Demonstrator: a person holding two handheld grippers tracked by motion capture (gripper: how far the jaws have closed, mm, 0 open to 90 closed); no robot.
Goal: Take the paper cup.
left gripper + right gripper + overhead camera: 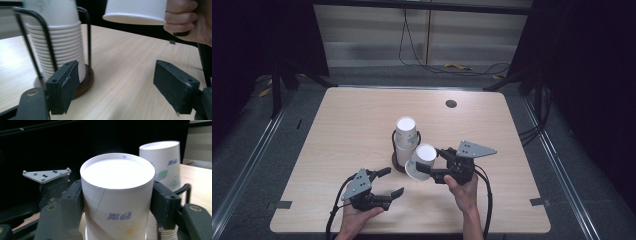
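Right gripper: jaws clamped across one inverted paper cup, held tilted just beside the cup stack in its wire holder; thin-walled, featherweight, crushable, best held lightly mid-wall; left gripper spread, nothing between its jaws.

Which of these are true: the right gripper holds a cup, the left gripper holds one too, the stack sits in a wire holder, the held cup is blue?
1. The right gripper holds a cup: true.
2. The left gripper holds a cup: false, nothing is between its jaws.
3. The stack sits in a wire holder: true.
4. The held cup is blue: false, it is white with small print.
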